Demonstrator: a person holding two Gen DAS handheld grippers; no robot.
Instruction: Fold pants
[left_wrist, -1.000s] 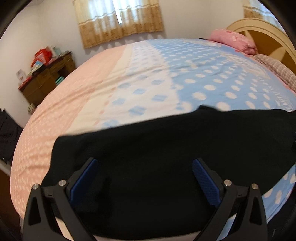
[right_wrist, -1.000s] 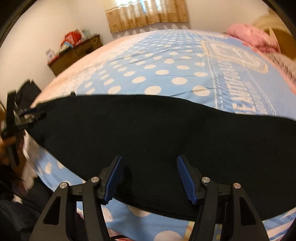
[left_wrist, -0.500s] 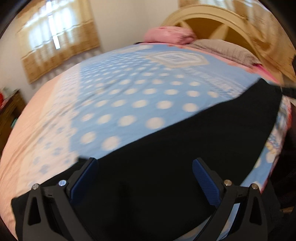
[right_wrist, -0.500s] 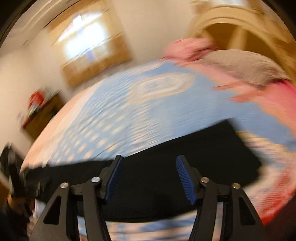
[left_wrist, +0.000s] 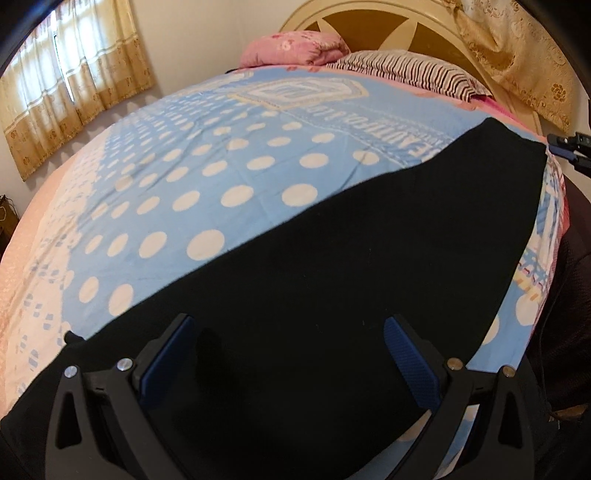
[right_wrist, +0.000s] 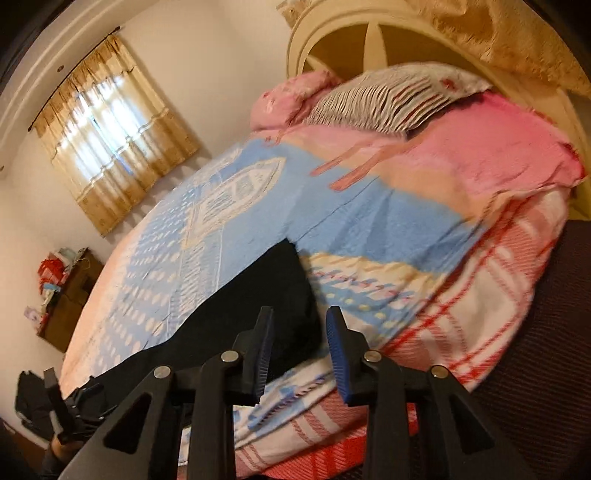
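Observation:
The black pants (left_wrist: 351, 266) lie flat in a long band along the near edge of the bed. In the left wrist view my left gripper (left_wrist: 288, 354) is open, its blue pads wide apart over the left part of the pants, holding nothing. The right gripper's tip (left_wrist: 569, 151) shows at the far right end of the pants. In the right wrist view my right gripper (right_wrist: 299, 347) is open and empty, at the right end of the pants (right_wrist: 258, 310). The left gripper (right_wrist: 70, 406) shows at the far left end.
The bed has a blue polka-dot cover (left_wrist: 229, 158), with a pink pillow (left_wrist: 295, 48) and a striped pillow (left_wrist: 406, 70) at the wooden headboard (left_wrist: 424, 33). A pink blanket (right_wrist: 480, 147) lies by the pillows. A curtained window (right_wrist: 110, 147) and a cluttered cabinet (right_wrist: 66, 295) stand beyond.
Both grippers have swung right along the pants. The right gripper went from mid-pants to their right end. Both stayed open.

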